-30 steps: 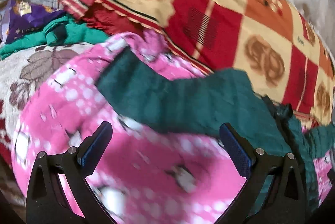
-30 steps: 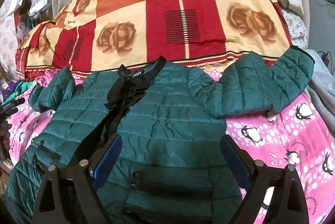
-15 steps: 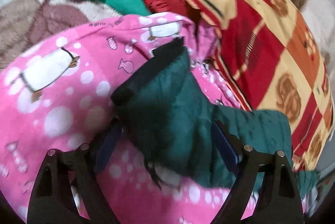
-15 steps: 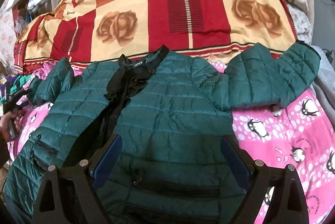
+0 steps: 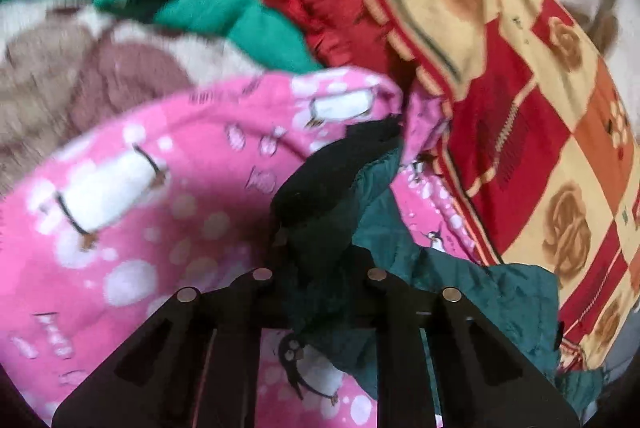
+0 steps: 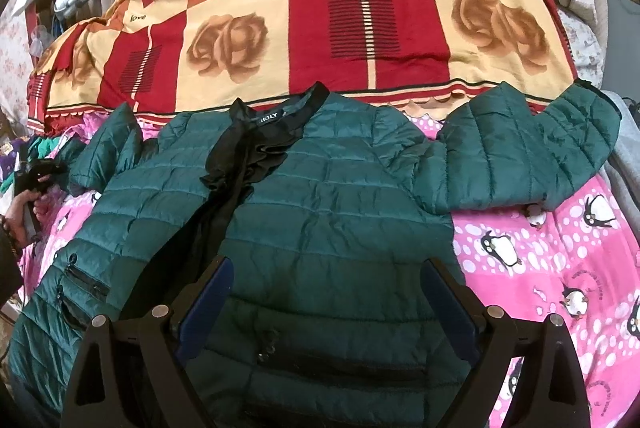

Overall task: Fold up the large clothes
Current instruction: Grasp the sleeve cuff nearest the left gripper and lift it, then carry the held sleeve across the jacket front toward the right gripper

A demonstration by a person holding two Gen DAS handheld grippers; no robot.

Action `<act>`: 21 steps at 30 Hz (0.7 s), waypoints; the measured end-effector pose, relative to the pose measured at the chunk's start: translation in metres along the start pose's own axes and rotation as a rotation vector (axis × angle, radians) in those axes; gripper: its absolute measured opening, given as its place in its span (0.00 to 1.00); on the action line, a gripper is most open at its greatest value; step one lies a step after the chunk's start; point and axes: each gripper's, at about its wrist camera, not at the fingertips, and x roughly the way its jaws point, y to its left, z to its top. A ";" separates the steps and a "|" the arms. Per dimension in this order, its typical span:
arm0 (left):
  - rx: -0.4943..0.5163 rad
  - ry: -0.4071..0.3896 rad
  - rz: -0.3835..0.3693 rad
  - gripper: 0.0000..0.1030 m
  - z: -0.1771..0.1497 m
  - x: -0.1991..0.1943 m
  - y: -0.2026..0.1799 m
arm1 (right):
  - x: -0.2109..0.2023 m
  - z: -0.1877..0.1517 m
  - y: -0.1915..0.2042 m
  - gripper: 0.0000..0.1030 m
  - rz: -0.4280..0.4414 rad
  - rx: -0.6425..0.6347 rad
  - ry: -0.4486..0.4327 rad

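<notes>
my left gripper (image 5: 316, 248) is clamped on the jacket's sleeve cuff (image 5: 340, 164); slick fabric may slip out. my right gripper (image 6: 324, 292) hangs apart over the jacket (image 6: 320, 208).

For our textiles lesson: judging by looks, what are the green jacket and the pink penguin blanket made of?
Green jacket: probably thin nylon or polyester shell, slightly glossy, stitched in puffy padded bands. Pink penguin blanket: likely fleece or flannel, matte and soft-looking with no sheen.

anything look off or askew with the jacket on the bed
Nothing is damaged. The green quilted jacket lies face up on the pink penguin blanket with its front open and the black lining rumpled near the collar. Its sleeve cuff is bunched in the shut left tool.
</notes>
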 end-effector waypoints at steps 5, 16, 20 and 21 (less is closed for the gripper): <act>0.029 -0.108 0.044 0.12 0.017 -0.050 -0.009 | -0.006 -0.002 -0.013 0.91 -0.020 0.030 -0.007; 0.204 -0.246 0.176 0.12 0.018 -0.132 -0.056 | -0.022 -0.014 -0.061 0.91 -0.130 0.110 0.017; 0.325 -0.211 0.084 0.12 -0.015 -0.130 -0.117 | -0.028 -0.021 -0.080 0.91 -0.145 0.139 0.031; 0.341 -0.204 0.068 0.12 -0.019 -0.126 -0.131 | -0.031 -0.022 -0.083 0.91 -0.147 0.142 0.033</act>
